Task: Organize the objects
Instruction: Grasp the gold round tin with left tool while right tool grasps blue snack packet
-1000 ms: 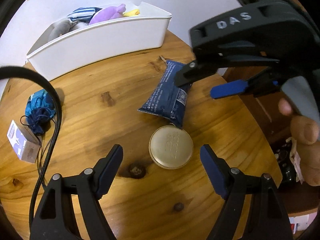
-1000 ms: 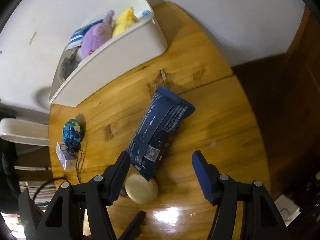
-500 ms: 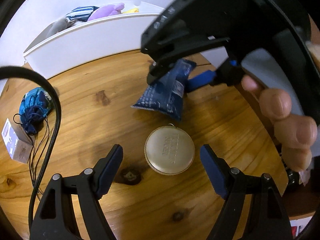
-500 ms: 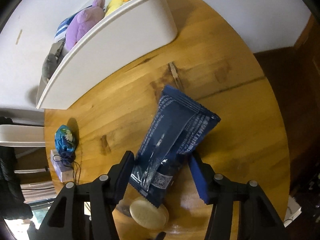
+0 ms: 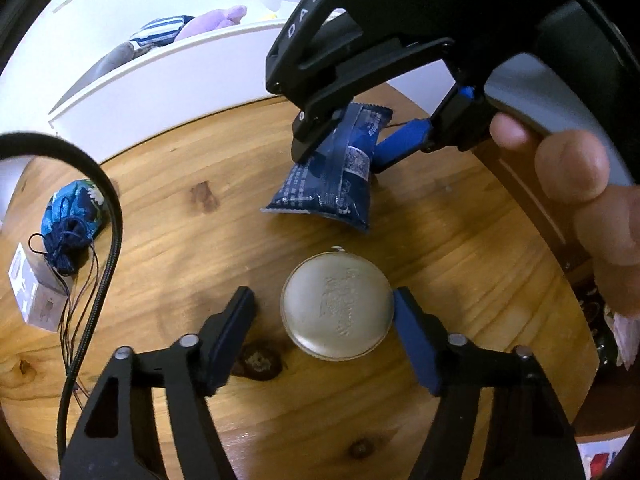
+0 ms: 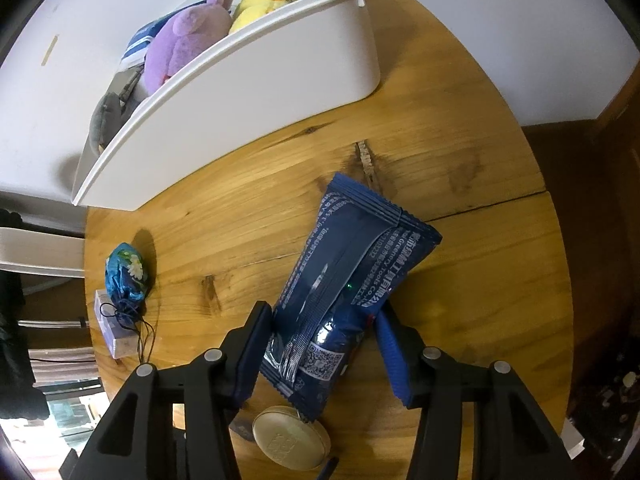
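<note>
navy packet, gold tin, purple plush, white bin

- left gripper points steeply down, jaws just been closing, still partly apart around a round tin.
- right gripper points steeply down, jaws closing onto a packet; fingers wrap its handle.

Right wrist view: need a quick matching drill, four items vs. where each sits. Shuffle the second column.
Items:
1. blue packet
2. gold tin
3. purple plush
4. floral pouch

Places:
A. inside the white bin
B. far left on the table, beside a small box
C. between the right tool's fingers
D. bottom of the view, just below the packet's near end

Pairs: 1-C, 2-D, 3-A, 4-B
</note>
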The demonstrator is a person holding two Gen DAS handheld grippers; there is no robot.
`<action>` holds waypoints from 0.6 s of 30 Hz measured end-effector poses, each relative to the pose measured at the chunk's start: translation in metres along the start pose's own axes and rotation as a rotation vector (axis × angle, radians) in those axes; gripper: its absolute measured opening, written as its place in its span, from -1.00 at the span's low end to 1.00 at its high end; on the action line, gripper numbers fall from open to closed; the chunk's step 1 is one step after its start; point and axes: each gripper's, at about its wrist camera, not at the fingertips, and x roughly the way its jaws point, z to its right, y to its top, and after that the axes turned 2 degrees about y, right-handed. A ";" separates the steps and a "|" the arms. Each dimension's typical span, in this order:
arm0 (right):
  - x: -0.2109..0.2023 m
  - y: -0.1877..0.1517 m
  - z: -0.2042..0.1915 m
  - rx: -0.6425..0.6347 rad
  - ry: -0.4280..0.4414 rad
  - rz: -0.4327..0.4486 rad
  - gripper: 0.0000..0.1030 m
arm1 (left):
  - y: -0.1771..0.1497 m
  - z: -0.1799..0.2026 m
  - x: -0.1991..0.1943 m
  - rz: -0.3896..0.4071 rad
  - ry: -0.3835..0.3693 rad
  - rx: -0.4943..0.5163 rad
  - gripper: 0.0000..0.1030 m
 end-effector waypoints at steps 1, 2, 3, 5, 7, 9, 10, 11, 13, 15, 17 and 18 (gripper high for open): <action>0.000 0.001 0.000 0.001 -0.002 -0.009 0.03 | 0.001 0.000 0.000 0.000 0.000 -0.001 0.32; 0.000 0.002 0.001 0.007 0.001 -0.017 0.03 | 0.001 0.001 0.000 0.001 -0.001 -0.001 0.29; 0.001 0.002 -0.001 0.008 0.002 -0.014 0.03 | 0.002 0.002 0.000 0.004 -0.002 0.001 0.16; 0.000 0.003 0.000 0.002 0.001 -0.016 0.03 | 0.003 0.003 0.000 0.004 -0.002 0.008 0.15; -0.001 0.003 0.001 -0.007 0.001 -0.015 0.03 | 0.003 0.003 0.000 0.007 -0.005 0.011 0.14; 0.001 0.002 -0.003 -0.011 0.002 -0.010 0.00 | 0.002 0.003 -0.001 0.011 -0.004 0.013 0.14; 0.000 0.000 -0.002 -0.012 0.001 -0.004 -0.01 | 0.002 0.004 -0.003 0.016 -0.001 0.017 0.14; 0.000 0.000 -0.004 -0.012 -0.001 0.001 -0.03 | 0.002 0.004 -0.005 0.020 0.002 0.021 0.14; 0.000 -0.002 -0.004 -0.012 -0.003 0.003 -0.04 | 0.002 0.005 -0.010 0.033 0.006 0.033 0.14; -0.002 -0.003 -0.005 -0.023 -0.018 0.011 -0.05 | 0.004 0.004 -0.020 0.051 0.007 0.042 0.14; -0.006 -0.007 -0.008 -0.035 -0.015 0.026 -0.06 | 0.005 0.003 -0.029 0.062 0.003 0.041 0.14; -0.008 -0.008 -0.009 -0.039 -0.012 0.033 -0.06 | 0.005 0.002 -0.033 0.067 0.000 0.040 0.14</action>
